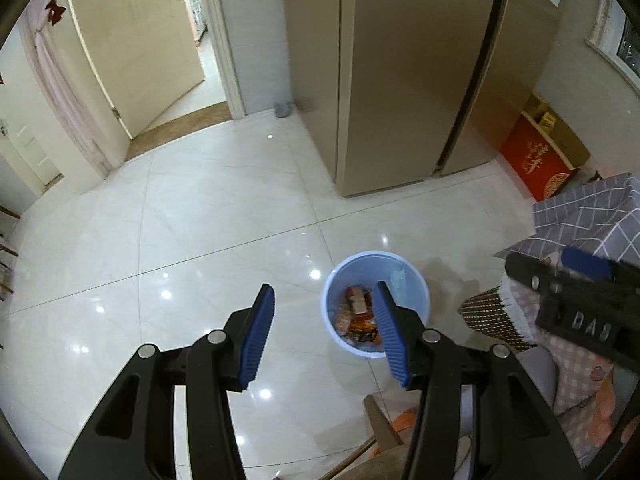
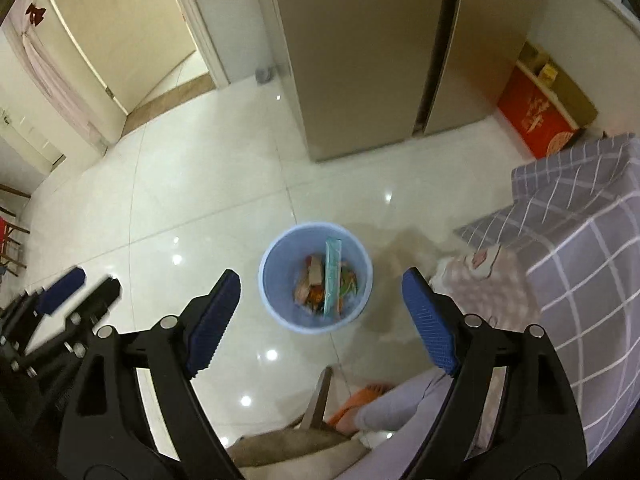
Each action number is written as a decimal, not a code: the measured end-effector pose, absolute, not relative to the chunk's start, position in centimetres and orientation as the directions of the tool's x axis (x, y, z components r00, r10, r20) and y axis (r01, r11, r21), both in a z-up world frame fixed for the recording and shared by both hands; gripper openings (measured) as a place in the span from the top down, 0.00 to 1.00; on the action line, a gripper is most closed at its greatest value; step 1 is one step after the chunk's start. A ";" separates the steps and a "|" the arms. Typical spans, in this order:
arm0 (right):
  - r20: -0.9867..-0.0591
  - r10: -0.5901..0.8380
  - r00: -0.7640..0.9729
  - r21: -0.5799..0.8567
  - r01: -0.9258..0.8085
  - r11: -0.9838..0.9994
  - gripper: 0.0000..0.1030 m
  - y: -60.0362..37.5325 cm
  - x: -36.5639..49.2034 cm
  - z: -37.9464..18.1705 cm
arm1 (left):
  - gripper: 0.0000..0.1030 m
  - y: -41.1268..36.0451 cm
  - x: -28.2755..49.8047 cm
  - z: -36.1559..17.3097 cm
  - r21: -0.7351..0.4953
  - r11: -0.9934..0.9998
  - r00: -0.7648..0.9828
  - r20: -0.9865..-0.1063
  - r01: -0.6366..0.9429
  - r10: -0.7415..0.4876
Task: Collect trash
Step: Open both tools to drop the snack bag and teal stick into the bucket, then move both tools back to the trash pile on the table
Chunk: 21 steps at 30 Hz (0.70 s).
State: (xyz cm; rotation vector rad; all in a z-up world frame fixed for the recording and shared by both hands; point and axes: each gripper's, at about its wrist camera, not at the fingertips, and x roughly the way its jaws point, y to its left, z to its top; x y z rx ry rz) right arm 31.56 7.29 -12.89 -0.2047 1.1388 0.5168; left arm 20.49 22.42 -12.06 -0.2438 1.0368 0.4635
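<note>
Left hand-held gripper (image 1: 324, 294): your jaws stand partly spread, nothing between the pads, tilted down over the floor.
Right hand-held gripper (image 2: 322, 276): your jaws are spread wide and empty above the bin.
Blue bin (image 2: 272, 292): upright on the white tiled floor (image 2: 180, 200), near the checked cloth (image 2: 580, 240).
Trash (image 2: 316, 280): wrappers lie inside your bin; a long teal packet (image 2: 332, 280) leans upright among them.

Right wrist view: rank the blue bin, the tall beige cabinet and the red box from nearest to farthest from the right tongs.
1. Blue bin: on the floor just beyond the open right tongs, between the fingers.
2. Tall beige cabinet: straight ahead, behind the bin.
3. Red box: far right corner, beside the cabinet.
</note>
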 end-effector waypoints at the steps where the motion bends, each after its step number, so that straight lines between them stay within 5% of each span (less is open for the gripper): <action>1: -0.909 0.279 0.311 0.096 -0.494 0.864 0.21 7.2 31.4 -13.2 | 0.51 22.3 20.5 -12.0 0.015 0.879 0.428 -0.869 -0.477 0.247; 21: -0.895 0.292 0.337 0.132 -0.427 0.895 0.21 0.3 29.1 -11.3 | 0.51 13.7 21.6 -8.6 0.048 0.930 0.513 -0.823 -0.365 0.244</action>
